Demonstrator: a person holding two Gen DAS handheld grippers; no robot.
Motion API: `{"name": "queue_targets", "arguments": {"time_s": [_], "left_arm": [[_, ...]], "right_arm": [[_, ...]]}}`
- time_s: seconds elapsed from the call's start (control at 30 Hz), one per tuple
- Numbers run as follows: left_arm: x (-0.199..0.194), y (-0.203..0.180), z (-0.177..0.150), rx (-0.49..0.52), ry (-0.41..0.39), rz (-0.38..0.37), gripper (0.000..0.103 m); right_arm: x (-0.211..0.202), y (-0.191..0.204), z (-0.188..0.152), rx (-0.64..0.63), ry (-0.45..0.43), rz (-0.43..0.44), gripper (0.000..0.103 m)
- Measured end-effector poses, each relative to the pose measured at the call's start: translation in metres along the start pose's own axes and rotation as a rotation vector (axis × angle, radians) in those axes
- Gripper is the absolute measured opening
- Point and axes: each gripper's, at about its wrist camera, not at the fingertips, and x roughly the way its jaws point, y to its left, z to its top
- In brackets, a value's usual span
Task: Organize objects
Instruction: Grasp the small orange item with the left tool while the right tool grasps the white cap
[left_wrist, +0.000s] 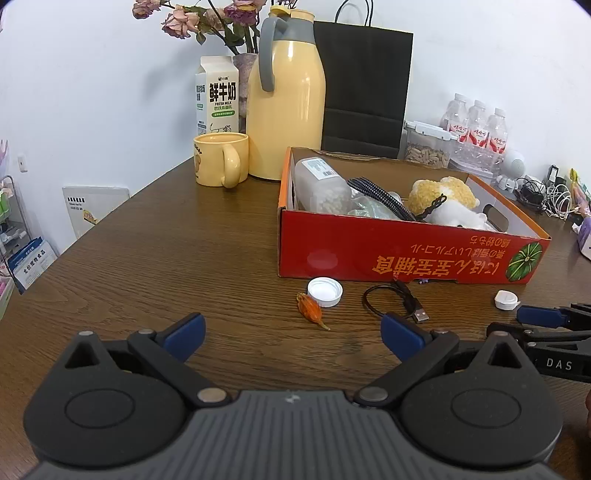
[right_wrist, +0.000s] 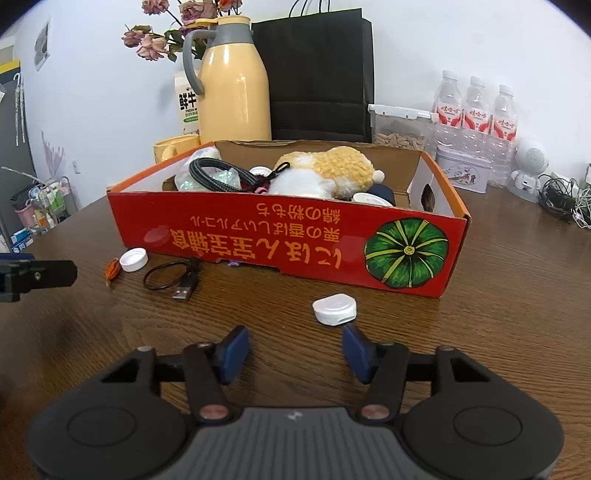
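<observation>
A red cardboard box (left_wrist: 406, 254) (right_wrist: 280, 240) stands on the wooden table, holding a plush toy (left_wrist: 448, 201) (right_wrist: 325, 173), a braided cable and a plastic jar. In front of it lie a white bottle cap (left_wrist: 325, 291) (right_wrist: 133, 259), an orange dried flower (left_wrist: 312, 309) (right_wrist: 112, 270), a black USB cable (left_wrist: 400, 301) (right_wrist: 173, 278) and a small white case (left_wrist: 506, 299) (right_wrist: 335, 309). My left gripper (left_wrist: 293, 334) is open and empty, just before the flower and cap. My right gripper (right_wrist: 293, 349) is open and empty, its right finger close to the white case.
A yellow thermos (left_wrist: 286, 107), yellow mug (left_wrist: 219, 164), milk carton (left_wrist: 218, 96), black paper bag (left_wrist: 365, 88) and flowers stand behind the box. Water bottles (right_wrist: 476, 110), a seed container (right_wrist: 399, 129), a tin (right_wrist: 463, 171) and tangled chargers (right_wrist: 561, 201) sit at the right.
</observation>
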Motion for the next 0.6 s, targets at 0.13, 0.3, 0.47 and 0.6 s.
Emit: {"name": "queue_targets", "arguments": {"time_s": [0.13, 0.3, 0.47, 0.6], "left_arm": [[0.002, 0.001, 0.0, 0.004, 0.006, -0.003, 0.103], [0.008, 0.006, 0.0, 0.001, 0.013, 0.0, 0.103], [0.021, 0.009, 0.0, -0.008, 0.044, 0.001, 0.103], [0.031, 0.007, 0.001, -0.002, 0.06, 0.007, 0.103]], "right_arm": [[-0.001, -0.001, 0.001, 0.008, -0.006, 0.006, 0.044], [0.004, -0.012, 0.005, 0.062, -0.019, -0.047, 0.044], [0.017, -0.018, 0.014, 0.07, -0.014, -0.059, 0.037], [0.02, -0.01, 0.015, 0.028, -0.016, -0.041, 0.027]]}}
